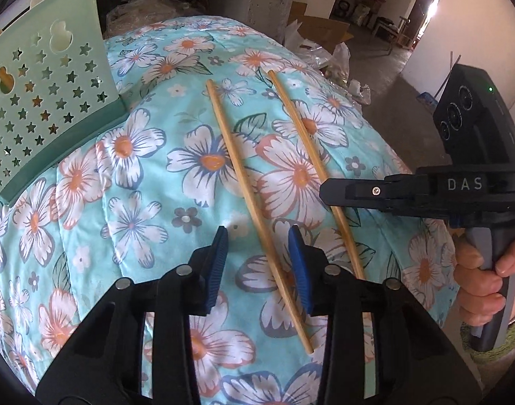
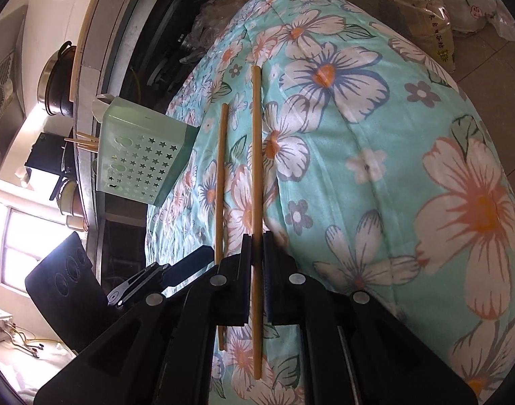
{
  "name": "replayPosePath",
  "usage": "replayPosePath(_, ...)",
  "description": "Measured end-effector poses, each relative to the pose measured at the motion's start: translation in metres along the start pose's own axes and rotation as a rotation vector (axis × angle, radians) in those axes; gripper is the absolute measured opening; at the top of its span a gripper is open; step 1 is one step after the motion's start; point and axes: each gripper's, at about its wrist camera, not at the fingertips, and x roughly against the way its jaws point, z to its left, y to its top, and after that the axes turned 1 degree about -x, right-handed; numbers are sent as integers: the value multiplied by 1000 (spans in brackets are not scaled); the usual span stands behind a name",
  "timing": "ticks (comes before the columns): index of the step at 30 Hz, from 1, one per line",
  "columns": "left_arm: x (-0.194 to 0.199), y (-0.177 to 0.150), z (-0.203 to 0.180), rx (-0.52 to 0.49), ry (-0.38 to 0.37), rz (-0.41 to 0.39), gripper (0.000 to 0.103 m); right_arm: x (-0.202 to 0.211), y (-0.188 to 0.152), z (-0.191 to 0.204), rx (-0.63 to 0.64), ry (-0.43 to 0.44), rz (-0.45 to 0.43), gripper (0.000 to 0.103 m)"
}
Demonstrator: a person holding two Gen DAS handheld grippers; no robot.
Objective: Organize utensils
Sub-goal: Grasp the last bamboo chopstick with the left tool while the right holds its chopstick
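Two wooden chopsticks lie on a floral quilt. In the left wrist view my left gripper is open, its blue pads on either side of the nearer chopstick. The second chopstick lies to the right, with my right gripper at it. In the right wrist view my right gripper is shut on that chopstick, which still lies along the quilt. The other chopstick lies just left of it. A green star-perforated utensil holder lies on its side at the left and shows in the right wrist view.
The quilt drops off at its edges, with cardboard and plastic bags on the floor beyond. Several chopsticks stick out of the holder's mouth. A counter with a pot stands behind the holder.
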Motion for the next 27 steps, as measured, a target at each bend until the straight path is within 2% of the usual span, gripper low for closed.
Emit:
replayPosePath(4,-2,0,5,25,2,5,11,0,-3,2,10,-11,-3,7)
replayPosePath(9,4,-4,14,74,-10,3,5,-2,-5,7,23,-25,-2,7)
replayPosePath(14,16,-13,24,128,-30,-4,5,-5,-7,14,41,-29,6,7)
replayPosePath(18,30,-25,34,157,-14,-10,5,-9,-12,23,68,-31,27,7)
replayPosePath(27,64,-72,87,267,101,6,5,-25,-28,50,167,-48,113,7)
